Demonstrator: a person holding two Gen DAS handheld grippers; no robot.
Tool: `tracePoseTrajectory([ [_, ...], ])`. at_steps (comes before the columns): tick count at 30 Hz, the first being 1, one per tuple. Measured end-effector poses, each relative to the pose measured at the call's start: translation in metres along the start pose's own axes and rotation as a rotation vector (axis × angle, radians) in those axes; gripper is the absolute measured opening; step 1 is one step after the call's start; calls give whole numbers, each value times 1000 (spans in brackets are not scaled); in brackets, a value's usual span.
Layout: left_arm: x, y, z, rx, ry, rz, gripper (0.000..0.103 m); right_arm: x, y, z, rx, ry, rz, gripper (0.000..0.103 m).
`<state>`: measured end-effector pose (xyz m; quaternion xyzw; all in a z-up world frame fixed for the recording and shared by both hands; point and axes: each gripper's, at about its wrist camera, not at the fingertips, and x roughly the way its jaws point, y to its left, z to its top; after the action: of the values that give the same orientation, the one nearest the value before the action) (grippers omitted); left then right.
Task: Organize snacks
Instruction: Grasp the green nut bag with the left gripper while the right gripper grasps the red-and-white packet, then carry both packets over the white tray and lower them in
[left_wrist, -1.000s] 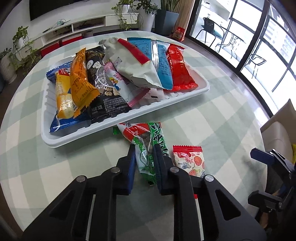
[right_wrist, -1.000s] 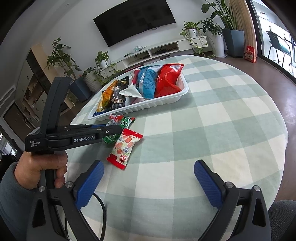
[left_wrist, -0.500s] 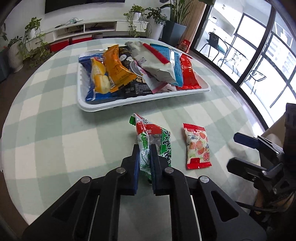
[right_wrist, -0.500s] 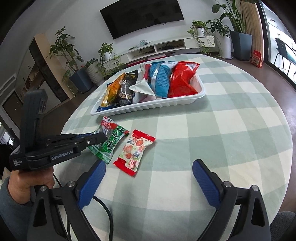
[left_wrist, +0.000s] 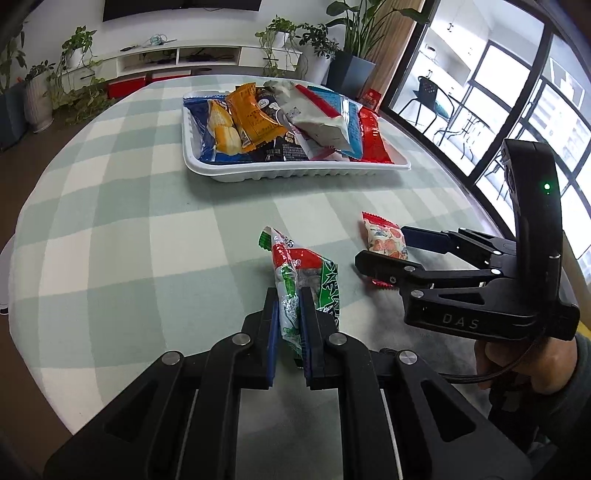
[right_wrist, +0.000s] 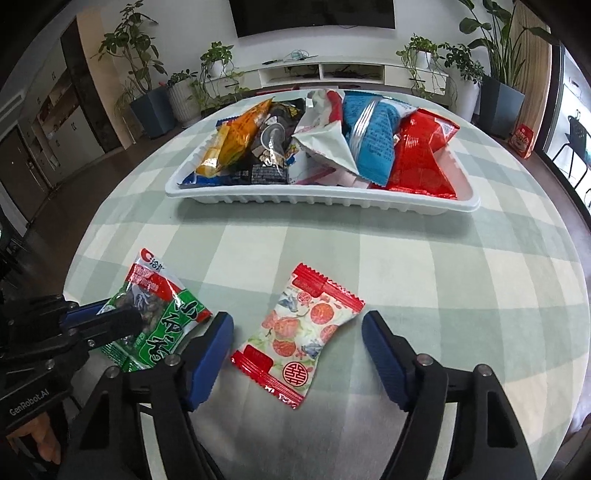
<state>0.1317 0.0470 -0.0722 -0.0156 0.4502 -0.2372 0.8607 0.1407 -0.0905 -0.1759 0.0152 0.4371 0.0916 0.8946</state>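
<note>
My left gripper (left_wrist: 290, 306) is shut on a green and red snack packet (left_wrist: 299, 269), holding it by its lower end just above the cloth. That packet (right_wrist: 162, 306) also shows at the lower left of the right wrist view, with the left gripper (right_wrist: 122, 317) on it. A red and white candy packet (right_wrist: 299, 325) lies flat on the table between the blue pads of my right gripper (right_wrist: 297, 326). Its jaws are closing and the pads do not touch the packet. A white tray (right_wrist: 321, 201) full of several snack bags stands farther back.
The round table wears a green and white checked cloth (left_wrist: 147, 221). Its edge runs close on the left and right. A person's hand (left_wrist: 532, 362) grips the right gripper's handle. Potted plants and a low TV shelf stand beyond the table.
The left gripper drew back from the tray with the green packet in it. The right gripper came in over the red and white packet, and its jaws narrowed around it.
</note>
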Motion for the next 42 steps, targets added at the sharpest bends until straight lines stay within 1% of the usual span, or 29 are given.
tracePoseTrajectory([
  [1,1,-1,-1,3,0,3,9,0,1,-1,-10,0,-10,68],
  [2,0,-2,-1,6,0,5,9,-1,1,-1,-18,1,-21,59],
  [3,0,-2,-2,8,0,4,9,-1,0,-1,-27,3,-28,53],
  [4,0,-3,-2,11,0,5,9,-2,0,-1,-34,2,-37,39],
  [5,1,-3,-2,12,-1,7,9,-2,-2,-1,-36,3,-41,37],
  [11,1,-4,-2,13,-1,5,9,-9,-12,-6,-24,5,-16,35],
  [19,-9,-10,2,14,-27,-11,9,-36,-24,-10,37,-51,38,34],
  [20,-10,-11,2,16,-31,-12,6,-38,-26,-10,45,-56,42,34],
  [23,-15,-15,4,22,-42,-15,6,-44,-34,-10,72,-64,53,34],
  [28,-18,-19,5,32,-46,-13,6,-48,-44,-14,103,-70,55,34],
  [35,-30,-21,11,33,-83,-14,6,-56,-52,-15,122,-94,61,34],
  [42,-48,-13,34,20,-135,-15,6,-69,-65,-6,143,-132,53,34],
])
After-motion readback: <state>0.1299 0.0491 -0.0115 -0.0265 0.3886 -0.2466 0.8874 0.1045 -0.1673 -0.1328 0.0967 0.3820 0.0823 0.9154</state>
